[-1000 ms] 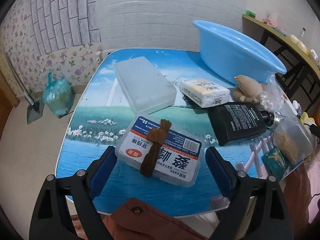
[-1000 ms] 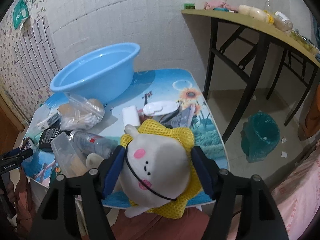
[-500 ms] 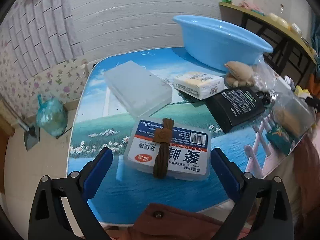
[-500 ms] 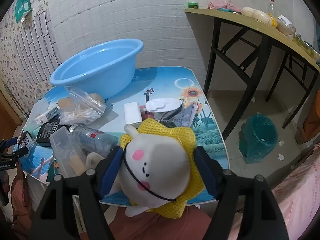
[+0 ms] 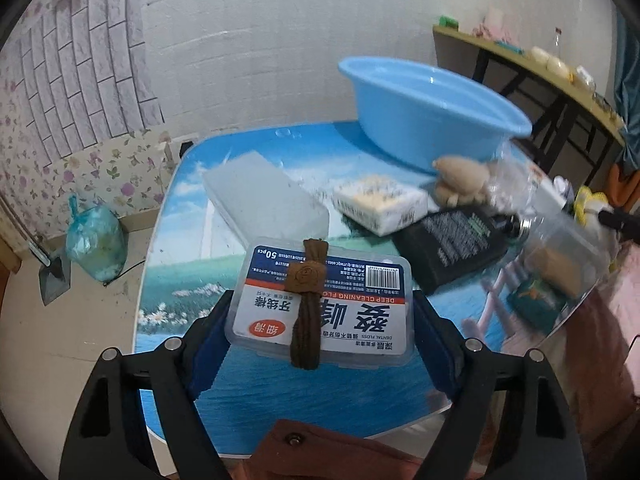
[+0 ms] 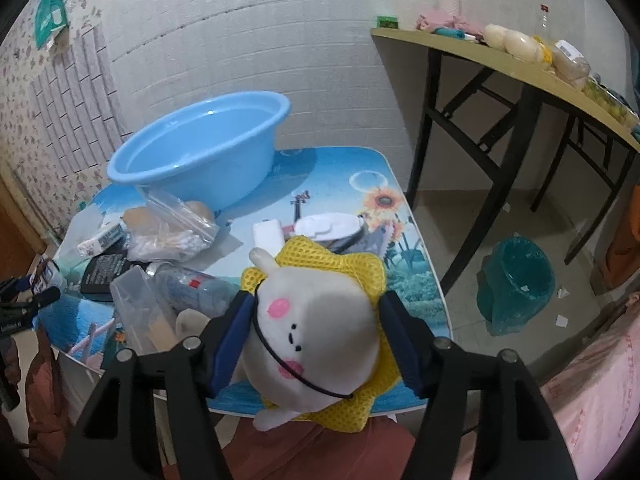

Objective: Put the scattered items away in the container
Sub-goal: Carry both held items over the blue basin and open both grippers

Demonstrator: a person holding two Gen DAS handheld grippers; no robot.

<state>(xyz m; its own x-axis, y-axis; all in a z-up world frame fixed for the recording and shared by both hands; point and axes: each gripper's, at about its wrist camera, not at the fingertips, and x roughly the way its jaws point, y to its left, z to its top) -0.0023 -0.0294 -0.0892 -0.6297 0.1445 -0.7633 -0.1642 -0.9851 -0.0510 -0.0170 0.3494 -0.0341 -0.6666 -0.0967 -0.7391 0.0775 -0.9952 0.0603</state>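
Note:
A clear dental floss box (image 5: 360,312) with a brown band (image 5: 307,308) lying on it sits near the front edge of the picture-printed table (image 5: 248,384). My left gripper (image 5: 320,302) straddles it. Its jaws are closing, and both blue pads touch the box's short sides. In the right wrist view, a white plush toy (image 6: 320,332) in yellow mesh fills my right gripper (image 6: 316,300). Those jaws are closing too, with the pads against the toy's flanks. The blue basin (image 5: 420,120) (image 6: 200,152) stands at the back of the table and looks empty.
A frosted lidded box (image 5: 264,196), a white packet (image 5: 380,200), a black bottle (image 5: 448,240), a beige plush (image 5: 460,176) and a clear tub (image 5: 560,256) crowd the table. A bag of cotton swabs (image 6: 172,236) lies before the basin. A teal bin (image 6: 516,284) stands on the floor under a side table (image 6: 520,72).
The left jaws widened a little, then narrowed onto the floss box as the view rolled square to it. The right jaws drew in against the plush toy, which stayed in place.

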